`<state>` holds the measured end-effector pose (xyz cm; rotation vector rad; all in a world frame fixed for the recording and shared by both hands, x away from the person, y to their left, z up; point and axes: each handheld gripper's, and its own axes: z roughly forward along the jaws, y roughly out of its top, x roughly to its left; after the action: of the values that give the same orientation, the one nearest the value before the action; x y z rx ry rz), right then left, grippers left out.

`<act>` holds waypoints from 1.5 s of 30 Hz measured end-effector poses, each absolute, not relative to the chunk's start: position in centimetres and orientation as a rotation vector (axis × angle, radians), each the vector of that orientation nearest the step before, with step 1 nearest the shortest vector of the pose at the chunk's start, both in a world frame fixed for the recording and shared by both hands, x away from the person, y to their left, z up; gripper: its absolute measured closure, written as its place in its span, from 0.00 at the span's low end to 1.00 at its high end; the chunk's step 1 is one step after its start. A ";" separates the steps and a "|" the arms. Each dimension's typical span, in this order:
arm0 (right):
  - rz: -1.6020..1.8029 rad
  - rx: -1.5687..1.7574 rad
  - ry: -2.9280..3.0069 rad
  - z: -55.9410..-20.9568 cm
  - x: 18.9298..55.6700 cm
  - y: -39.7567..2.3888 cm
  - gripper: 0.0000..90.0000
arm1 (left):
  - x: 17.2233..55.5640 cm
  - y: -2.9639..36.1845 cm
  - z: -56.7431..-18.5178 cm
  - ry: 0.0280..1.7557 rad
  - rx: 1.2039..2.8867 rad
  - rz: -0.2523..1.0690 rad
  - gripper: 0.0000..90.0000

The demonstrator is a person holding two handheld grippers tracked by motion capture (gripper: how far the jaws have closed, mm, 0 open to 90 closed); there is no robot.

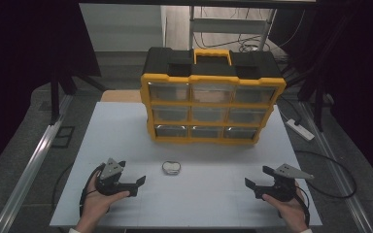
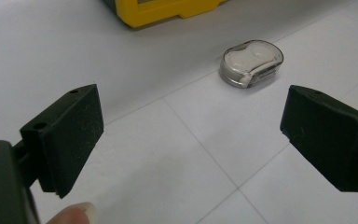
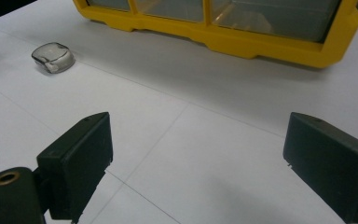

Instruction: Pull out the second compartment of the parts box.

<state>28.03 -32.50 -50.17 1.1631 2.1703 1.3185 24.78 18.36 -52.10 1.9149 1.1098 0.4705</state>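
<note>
1. High view: we hold the left tool (image 1: 135, 180) and right tool (image 1: 256, 182) low over the near desk (image 1: 126, 126), one per hand, both pointing inward. The small clear case (image 1: 171, 167) lies flat on the desk between them, nearer the left tool, well apart from the right. Behind it stands the yellow-black drawer box (image 1: 212, 94), all drawers looking shut.

2. Left tool view: jaws stand wide, nothing between them. The case (image 2: 251, 63) sits ahead and a bit to the right of the gap, w/ a whitish item inside; exact contents we can't tell. A corner of the box (image 2: 163, 11) shows beyond it.

3. Right tool view: jaws wide too, empty. The case (image 3: 52, 57) is far off at upper left; the box's bottom drawer row (image 3: 223, 23) lies ahead.

4. Step, as we judge it: start of approach, no grasp yet. The left tool looks set to take the case.

5. Next move calls for: push the left tool fwd and slightly right so the case sits between the jaws, go low to the desk, then close across its narrow sides. Case is smooth and rounded, so it may slip; centre it first.
</note>
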 end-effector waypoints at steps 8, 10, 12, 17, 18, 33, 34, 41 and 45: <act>1.307 1.173 2.170 -50.2 28.1 -32.7 0.10 | 24.8 18.3 -52.4 1.122 1.925 0.476 0.07; 1.291 1.158 2.181 -50.3 28.1 -32.4 0.10 | 24.7 18.7 -52.4 1.123 1.920 0.485 0.08; 1.289 1.143 2.188 -50.2 28.1 -32.3 0.10 | 24.6 18.9 -52.4 1.123 1.915 0.489 0.08; 1.284 1.143 2.189 -50.3 28.2 -32.2 0.11 | 24.5 19.2 -52.6 1.125 1.919 0.478 0.08; 1.282 1.147 2.188 -50.3 28.3 -32.2 0.11 | 24.5 19.2 -52.6 1.123 1.919 0.479 0.08; 1.272 1.177 2.187 -50.6 28.7 -32.2 0.12 | 24.1 19.2 -52.2 1.097 1.920 0.492 0.08; 1.273 1.181 2.185 -50.6 28.7 -32.2 0.12 | 24.0 19.2 -52.2 1.096 1.921 0.492 0.08; 1.279 1.185 2.182 -50.5 28.5 -31.8 0.13 | 24.2 19.2 -52.3 1.098 1.920 0.483 0.08; 1.294 1.190 2.162 -50.3 28.4 -31.1 0.13 | 24.2 19.2 -52.2 1.098 1.914 0.481 0.08</act>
<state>28.39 -31.11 -50.33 1.1903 2.1619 1.2945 24.16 19.24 -52.25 1.9140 1.0978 0.4813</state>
